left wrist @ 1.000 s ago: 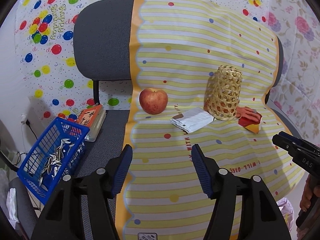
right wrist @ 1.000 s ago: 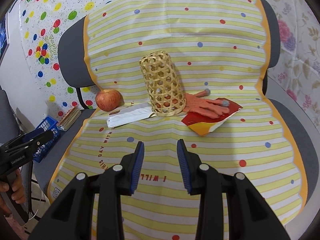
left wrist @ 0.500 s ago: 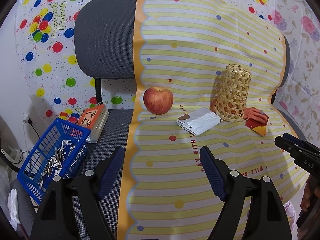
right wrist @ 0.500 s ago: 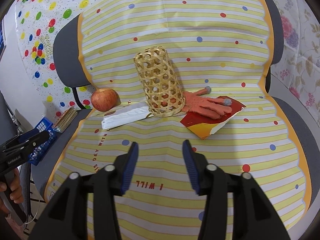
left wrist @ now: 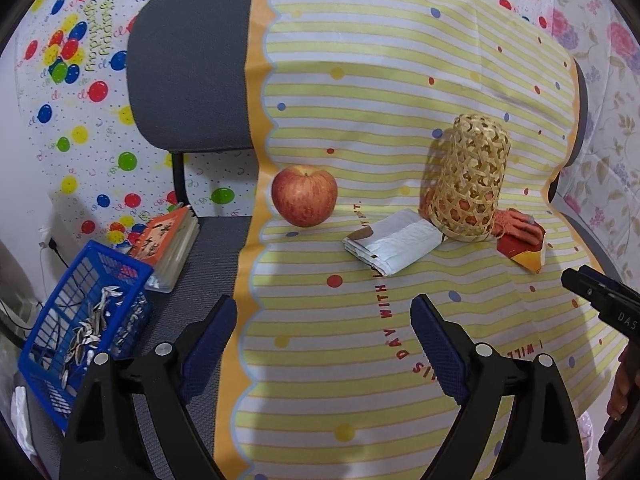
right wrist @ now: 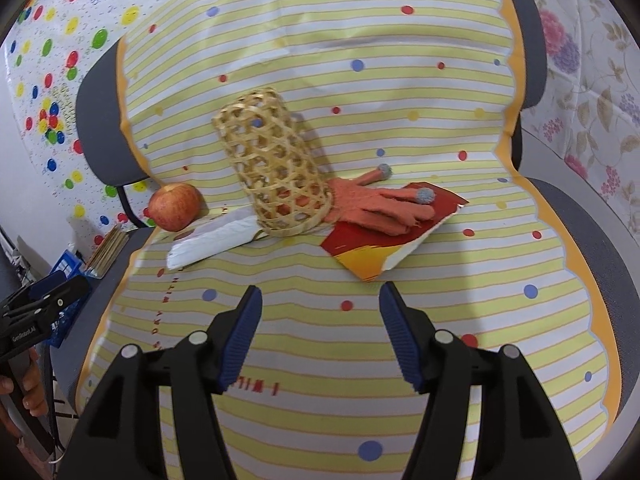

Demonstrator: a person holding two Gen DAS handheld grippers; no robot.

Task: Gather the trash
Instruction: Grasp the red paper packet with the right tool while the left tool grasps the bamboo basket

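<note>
Red-yellow torn wrapper [right wrist: 376,250] – flat under orange glove [right wrist: 380,206]; both grippers [left wrist: 324,320] [right wrist: 320,308] unclenched, just widening, empty.

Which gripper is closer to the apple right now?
Left. The left gripper sits just below the apple; the right gripper faces the torn red wrapper, farther from it.

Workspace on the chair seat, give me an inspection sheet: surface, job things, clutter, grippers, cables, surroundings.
Surface: striped dotted cloth draped over a grey chair.
Job's things: folded white wrapper; torn red-yellow paper under an orange glove.
Clutter: apple; wicker basket mouth-down, tilted; booklet; blue crate with scraps.
Grippers: left gripper and right gripper open, jaws just been opening, nothing between them.
Cables: black cable by the wall.
Surroundings: balloon-print sheet; floral sheet.
</note>
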